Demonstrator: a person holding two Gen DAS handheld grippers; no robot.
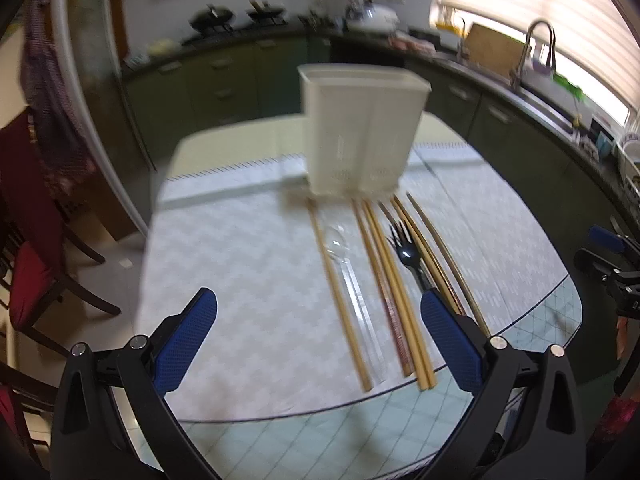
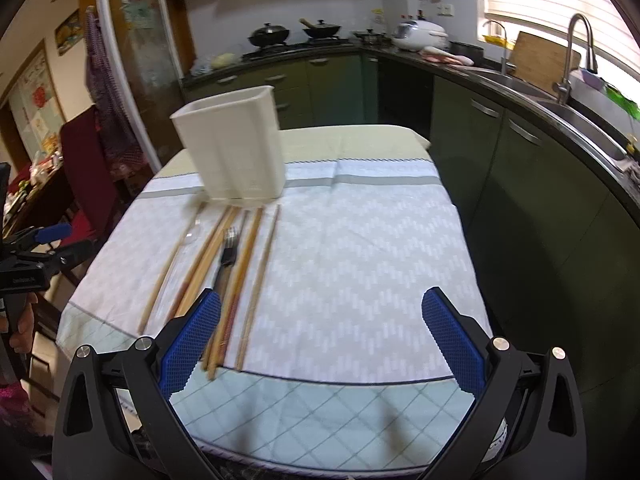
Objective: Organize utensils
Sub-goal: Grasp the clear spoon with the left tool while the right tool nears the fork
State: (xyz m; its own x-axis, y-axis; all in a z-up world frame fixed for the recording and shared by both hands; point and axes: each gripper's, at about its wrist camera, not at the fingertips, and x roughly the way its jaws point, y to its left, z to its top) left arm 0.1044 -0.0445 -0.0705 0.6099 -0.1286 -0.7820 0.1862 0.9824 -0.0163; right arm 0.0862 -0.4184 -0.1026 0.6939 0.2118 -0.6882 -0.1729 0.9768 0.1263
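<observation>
Chopsticks (image 1: 380, 280), a black fork (image 1: 408, 258) and a clear spoon (image 1: 340, 248) lie lengthwise on the desk (image 2: 360, 248) below the white holder (image 1: 360, 136), pointing straight at the left gripper (image 1: 318, 332), which hangs nearer than the right gripper (image 2: 320, 336), both sets of fingers spread and empty.

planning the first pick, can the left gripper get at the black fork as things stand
Probably yes: the left gripper is open and empty, and the black fork lies uncovered ahead. Chopsticks lie close on both sides, so it may catch one too.
</observation>
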